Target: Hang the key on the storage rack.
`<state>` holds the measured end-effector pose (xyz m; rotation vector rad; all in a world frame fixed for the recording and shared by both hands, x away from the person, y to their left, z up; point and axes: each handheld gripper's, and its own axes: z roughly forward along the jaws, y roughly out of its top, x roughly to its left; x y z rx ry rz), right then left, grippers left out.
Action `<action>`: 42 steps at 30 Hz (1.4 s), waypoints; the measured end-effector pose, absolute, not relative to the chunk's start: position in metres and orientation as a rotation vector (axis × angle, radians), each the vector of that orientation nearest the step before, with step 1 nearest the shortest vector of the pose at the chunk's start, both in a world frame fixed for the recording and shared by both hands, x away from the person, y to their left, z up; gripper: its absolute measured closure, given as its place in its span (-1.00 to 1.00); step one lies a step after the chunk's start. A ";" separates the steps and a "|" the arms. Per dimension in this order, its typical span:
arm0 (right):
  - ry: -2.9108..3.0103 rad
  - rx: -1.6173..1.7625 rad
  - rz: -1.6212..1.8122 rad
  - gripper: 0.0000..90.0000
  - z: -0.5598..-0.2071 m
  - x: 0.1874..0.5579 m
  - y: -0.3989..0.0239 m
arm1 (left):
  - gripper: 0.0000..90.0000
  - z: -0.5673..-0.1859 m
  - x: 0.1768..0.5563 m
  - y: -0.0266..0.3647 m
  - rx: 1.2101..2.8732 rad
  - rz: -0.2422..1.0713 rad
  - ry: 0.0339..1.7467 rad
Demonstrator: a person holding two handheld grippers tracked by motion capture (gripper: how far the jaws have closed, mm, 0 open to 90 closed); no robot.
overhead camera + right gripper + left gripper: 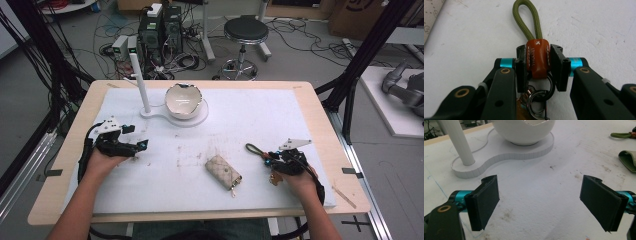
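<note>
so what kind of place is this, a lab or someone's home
Most likely a robotics lab: computer towers amid tangled floor cables, a black frame around the table, and a grey robot arm alongside.

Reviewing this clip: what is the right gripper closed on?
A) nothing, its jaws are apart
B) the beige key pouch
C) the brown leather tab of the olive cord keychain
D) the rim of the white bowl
C: in the right gripper view the right gripper has both jaws pressed against the brown leather tab of the olive cord keychain, while the beige key pouch lies apart on the table.
</note>
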<state>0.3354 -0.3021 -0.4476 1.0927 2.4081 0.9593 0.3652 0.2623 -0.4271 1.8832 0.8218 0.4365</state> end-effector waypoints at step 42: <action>2.268 0.916 1.209 0.57 -0.361 0.376 -0.240 | -0.64 -0.426 0.364 0.265 1.876 0.411 0.815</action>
